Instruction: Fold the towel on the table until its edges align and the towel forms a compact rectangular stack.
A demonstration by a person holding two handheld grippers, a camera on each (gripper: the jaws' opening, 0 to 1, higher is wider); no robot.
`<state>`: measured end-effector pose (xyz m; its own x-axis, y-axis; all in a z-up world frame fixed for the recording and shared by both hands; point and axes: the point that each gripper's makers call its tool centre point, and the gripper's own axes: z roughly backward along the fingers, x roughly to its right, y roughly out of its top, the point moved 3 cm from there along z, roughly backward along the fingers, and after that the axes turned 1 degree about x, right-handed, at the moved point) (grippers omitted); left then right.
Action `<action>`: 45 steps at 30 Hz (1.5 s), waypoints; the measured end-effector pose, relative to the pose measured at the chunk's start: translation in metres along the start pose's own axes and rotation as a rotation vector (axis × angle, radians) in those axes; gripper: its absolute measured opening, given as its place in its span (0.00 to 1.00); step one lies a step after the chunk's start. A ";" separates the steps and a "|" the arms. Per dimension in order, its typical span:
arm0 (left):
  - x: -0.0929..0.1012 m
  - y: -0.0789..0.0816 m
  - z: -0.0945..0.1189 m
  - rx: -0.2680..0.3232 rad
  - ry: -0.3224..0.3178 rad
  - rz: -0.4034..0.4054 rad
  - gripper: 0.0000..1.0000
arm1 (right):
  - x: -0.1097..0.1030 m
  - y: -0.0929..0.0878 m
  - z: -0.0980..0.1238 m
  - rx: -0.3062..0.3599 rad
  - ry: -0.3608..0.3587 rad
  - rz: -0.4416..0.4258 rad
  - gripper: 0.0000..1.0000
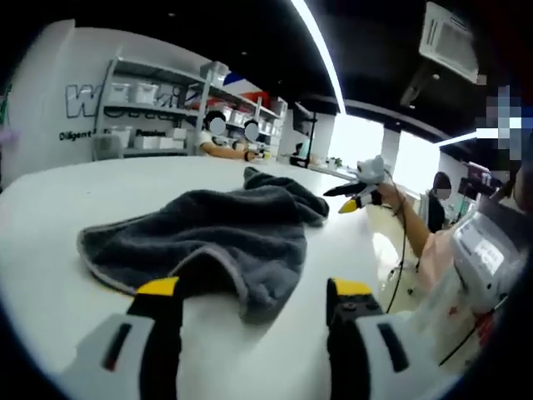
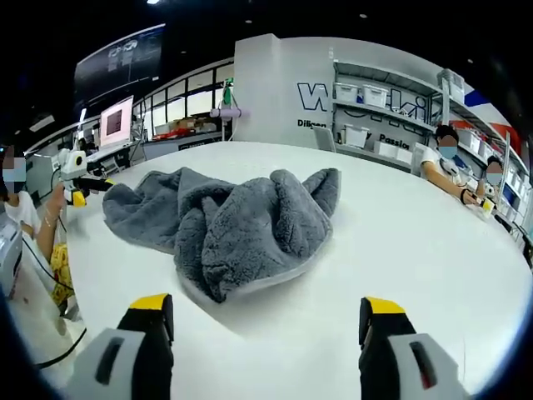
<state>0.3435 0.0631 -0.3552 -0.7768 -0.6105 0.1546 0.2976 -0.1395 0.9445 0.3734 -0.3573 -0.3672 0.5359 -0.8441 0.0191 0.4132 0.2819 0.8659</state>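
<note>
Currently no fold is begun. My left gripper [image 1: 254, 312] hangs released, jaws apart, just short of the grey towel [image 1: 212, 237], which lies crumpled mid-table [image 1: 50, 275]. My right gripper [image 2: 271, 325] is likewise released, facing the towel's bunched hump. Next I judge: flatten it, then grasp two corners.

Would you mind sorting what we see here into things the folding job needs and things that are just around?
Job: grey towel, crumpled on the white table; left gripper and right gripper, both open.

Just around: shelves with bins, monitor, another person's gripper.
</note>
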 end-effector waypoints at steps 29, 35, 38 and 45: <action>-0.001 0.000 -0.013 0.011 -0.027 0.115 0.05 | -0.001 -0.004 0.009 0.001 0.004 0.016 0.99; -0.007 0.001 -0.001 0.002 -0.022 0.170 0.05 | -0.002 -0.004 0.009 0.003 0.004 0.013 0.99; -0.013 0.004 0.008 0.000 0.014 0.153 0.05 | 0.000 -0.005 0.008 0.004 0.003 0.009 0.99; -0.037 0.018 0.029 0.012 0.122 0.109 0.05 | -0.002 -0.006 0.006 0.004 0.012 0.011 0.99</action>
<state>0.3613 0.1064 -0.3358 -0.6667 -0.7120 0.2203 0.3690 -0.0585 0.9276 0.3653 -0.3605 -0.3694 0.5491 -0.8355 0.0226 0.4044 0.2893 0.8676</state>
